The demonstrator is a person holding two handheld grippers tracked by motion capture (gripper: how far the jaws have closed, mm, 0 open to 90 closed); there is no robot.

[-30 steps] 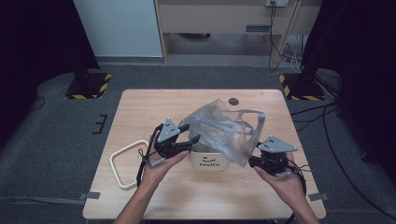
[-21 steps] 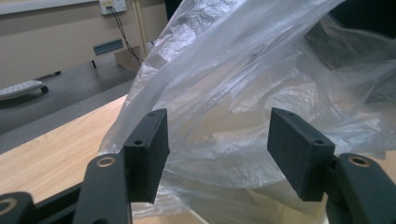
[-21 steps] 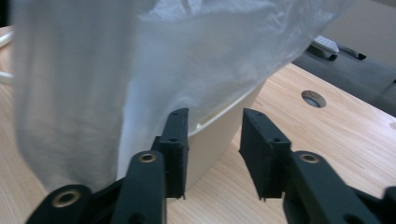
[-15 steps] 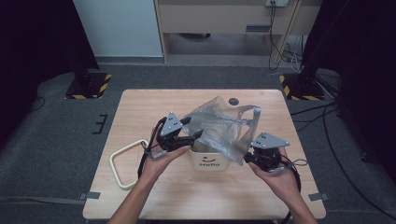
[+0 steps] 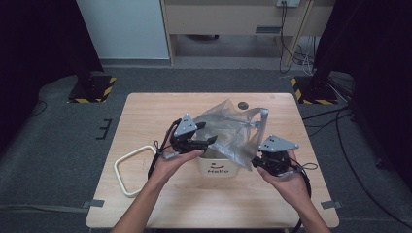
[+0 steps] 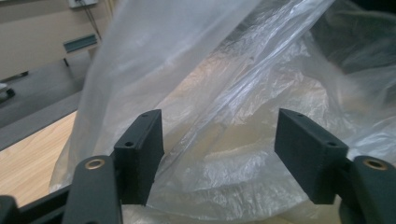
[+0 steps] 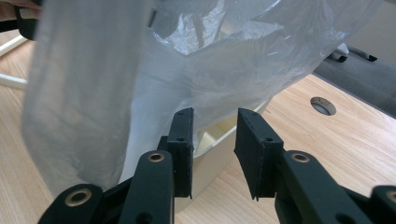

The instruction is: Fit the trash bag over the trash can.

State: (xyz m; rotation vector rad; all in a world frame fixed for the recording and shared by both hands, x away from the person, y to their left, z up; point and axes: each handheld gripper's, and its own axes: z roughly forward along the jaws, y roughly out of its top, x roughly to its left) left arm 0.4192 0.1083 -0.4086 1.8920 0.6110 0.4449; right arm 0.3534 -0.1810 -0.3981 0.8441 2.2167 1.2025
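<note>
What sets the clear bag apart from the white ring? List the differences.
The bag is clear and crumpled; the ring is opaque white and smooth. The bag drapes over the bin; the ring lies flat on the table, left of it.

Bag [image 5: 232, 127]: thin clear plastic, crinkled, glossy. Bin [image 5: 217, 166]: smooth cream plastic. Table [image 5: 160, 109]: pale matt wood; jaws matt black plastic.

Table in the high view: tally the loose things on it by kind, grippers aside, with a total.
Clear plastic bag: 1
Small white bin marked Hello: 1
White frame ring, lying flat at the left: 1
Total: 3
</note>
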